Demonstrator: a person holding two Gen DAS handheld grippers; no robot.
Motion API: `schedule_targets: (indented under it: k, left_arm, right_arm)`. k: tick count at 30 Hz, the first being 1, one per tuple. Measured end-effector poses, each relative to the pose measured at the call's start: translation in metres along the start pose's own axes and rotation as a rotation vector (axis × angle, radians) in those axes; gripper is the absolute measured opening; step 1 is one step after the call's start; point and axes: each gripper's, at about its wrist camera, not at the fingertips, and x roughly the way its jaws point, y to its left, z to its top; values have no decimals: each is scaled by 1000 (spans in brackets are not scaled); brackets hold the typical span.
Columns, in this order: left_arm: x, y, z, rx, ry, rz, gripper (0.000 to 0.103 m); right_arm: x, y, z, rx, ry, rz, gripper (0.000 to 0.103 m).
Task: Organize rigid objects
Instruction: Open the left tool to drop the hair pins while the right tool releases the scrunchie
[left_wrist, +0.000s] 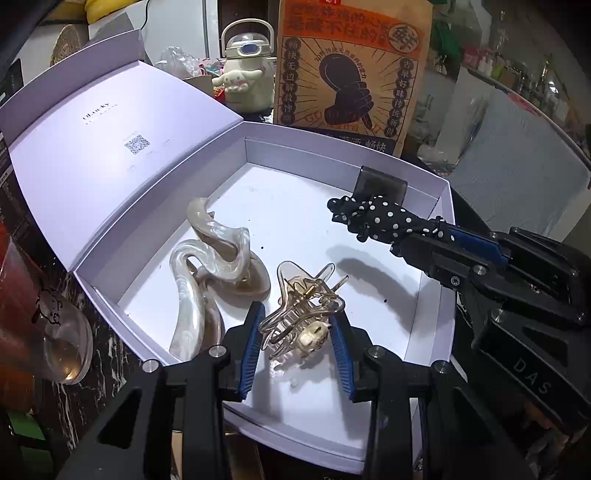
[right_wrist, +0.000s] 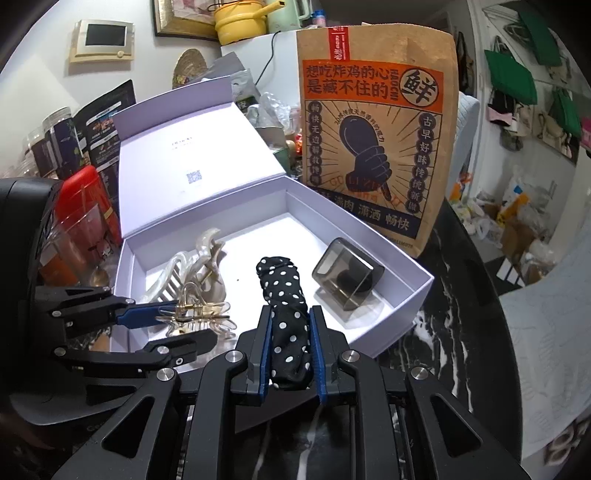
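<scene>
on the desk (right_wrist: 458, 295) sits an open white box (left_wrist: 428, 332). at its left lies a pearly hair claw (left_wrist: 207, 280). beside it, the left tongs (left_wrist: 297, 343) are spread around a clear hair claw (left_wrist: 299, 306) resting on the box floor. further right, the right tongs (right_wrist: 290, 354) pinch a polka-dot hair tie (right_wrist: 282, 295) above the box, near a smoky clip (right_wrist: 345, 277).

The left gripper (left_wrist: 297, 332), a black two-finger unit with blue ribbed pads, reaches forward with its jaws parted on either side of a clear plastic claw clip (left_wrist: 301, 317). Pad contact with the clip cannot be confirmed from either view. The right gripper (right_wrist: 290, 332), of identical build, has its jaws closed on a black polka-dot fabric-covered clip (right_wrist: 284, 306), which projects forward beyond the fingertips.
</scene>
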Motion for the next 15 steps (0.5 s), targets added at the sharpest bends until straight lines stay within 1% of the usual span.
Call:
schedule_targets:
  k: [5, 6, 8, 15]
  left_arm:
    - [0, 2, -1, -9, -16, 6, 35]
    - [0, 1, -1, -7, -16, 8, 35]
    - [-1, 1, -2, -3, -9, 15, 35]
    - [-1, 2, 0, -15, 3, 11, 35]
  right_arm:
    - [1, -3, 0, 22, -8, 10, 21]
    - [0, -3, 1, 25, -11, 10, 23]
    - [-1, -3, 0, 27, -17, 12, 32]
    - [-6, -6, 1, 47, -34, -2, 41]
